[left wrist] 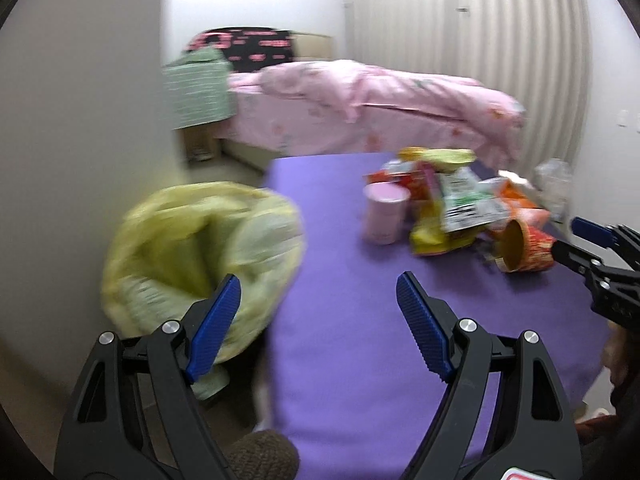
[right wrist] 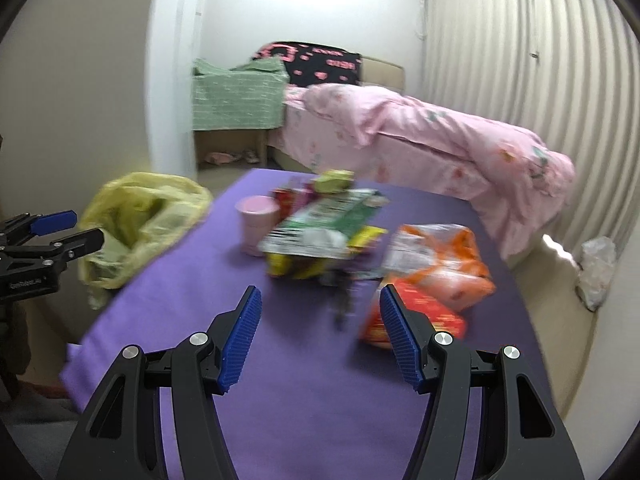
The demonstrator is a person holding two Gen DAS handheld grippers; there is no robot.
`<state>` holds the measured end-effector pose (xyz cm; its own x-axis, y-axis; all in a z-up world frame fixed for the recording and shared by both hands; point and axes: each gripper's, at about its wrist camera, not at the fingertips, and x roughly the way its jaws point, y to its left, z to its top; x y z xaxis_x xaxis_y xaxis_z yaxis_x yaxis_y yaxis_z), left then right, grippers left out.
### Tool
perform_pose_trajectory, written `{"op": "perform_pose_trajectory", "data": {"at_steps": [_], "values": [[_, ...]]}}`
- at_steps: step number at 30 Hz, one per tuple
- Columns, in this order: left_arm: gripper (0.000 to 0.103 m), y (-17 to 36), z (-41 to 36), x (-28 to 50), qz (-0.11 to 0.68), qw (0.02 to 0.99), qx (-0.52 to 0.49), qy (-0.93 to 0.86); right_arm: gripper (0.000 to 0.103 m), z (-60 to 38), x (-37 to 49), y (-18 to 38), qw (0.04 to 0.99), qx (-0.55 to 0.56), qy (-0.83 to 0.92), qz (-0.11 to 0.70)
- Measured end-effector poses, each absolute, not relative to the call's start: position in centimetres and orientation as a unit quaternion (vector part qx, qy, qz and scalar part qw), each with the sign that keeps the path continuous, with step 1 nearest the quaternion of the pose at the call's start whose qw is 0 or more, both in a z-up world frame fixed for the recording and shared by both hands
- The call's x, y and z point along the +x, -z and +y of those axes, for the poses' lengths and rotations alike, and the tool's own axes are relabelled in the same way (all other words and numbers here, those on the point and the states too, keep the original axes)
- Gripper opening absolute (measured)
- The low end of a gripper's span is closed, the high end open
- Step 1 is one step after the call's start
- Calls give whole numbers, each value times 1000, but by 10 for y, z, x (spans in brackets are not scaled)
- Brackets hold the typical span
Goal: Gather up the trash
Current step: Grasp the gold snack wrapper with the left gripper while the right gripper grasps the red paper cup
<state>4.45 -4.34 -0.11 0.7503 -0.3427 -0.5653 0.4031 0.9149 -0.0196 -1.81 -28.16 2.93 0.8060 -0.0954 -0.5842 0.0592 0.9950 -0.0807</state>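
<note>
A heap of snack wrappers (left wrist: 460, 204) (right wrist: 320, 228) lies on the purple table (left wrist: 352, 320) (right wrist: 304, 380), with a pink cup (left wrist: 385, 212) (right wrist: 256, 218) at its left and a red paper cup (left wrist: 524, 246) (right wrist: 416, 312) on its side at the near right. An orange bag (right wrist: 440, 256) lies beside it. A yellow-green trash bag (left wrist: 196, 248) (right wrist: 140, 216) stands open off the table's left edge. My left gripper (left wrist: 318, 300) (right wrist: 66, 228) is open, between bag and table. My right gripper (right wrist: 318, 308) (left wrist: 568, 236) is open, just short of the red cup.
A bed with pink bedding (left wrist: 372, 104) (right wrist: 420, 136) stands beyond the table. A green-covered box (left wrist: 200, 88) (right wrist: 236, 96) sits at its head. Pleated curtains (right wrist: 520, 60) cover the right wall. A crumpled clear bag (right wrist: 596, 268) lies on the floor at right.
</note>
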Motion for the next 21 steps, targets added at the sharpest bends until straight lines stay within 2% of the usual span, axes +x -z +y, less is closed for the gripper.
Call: {"op": "perform_pose_trajectory", "data": {"at_steps": [7,9,16,19,21], "values": [[79,-10,-104,94,265,916,35,298,58,-337,-6,-22,940,-24,102,326],[83,-21,-124,122,283,905,15,318,58,-345,0,-21,937,-25,110,331],[82,-33,-203,223,369,875,-6,314,58,-373,37,-30,936,-48,123,327],[71,-18,-235,261,423,855,1,300,58,-393,56,-33,932,-43,137,332],[56,-6,-249,277,451,843,10,293,58,-411,69,-31,929,-38,149,337]]}}
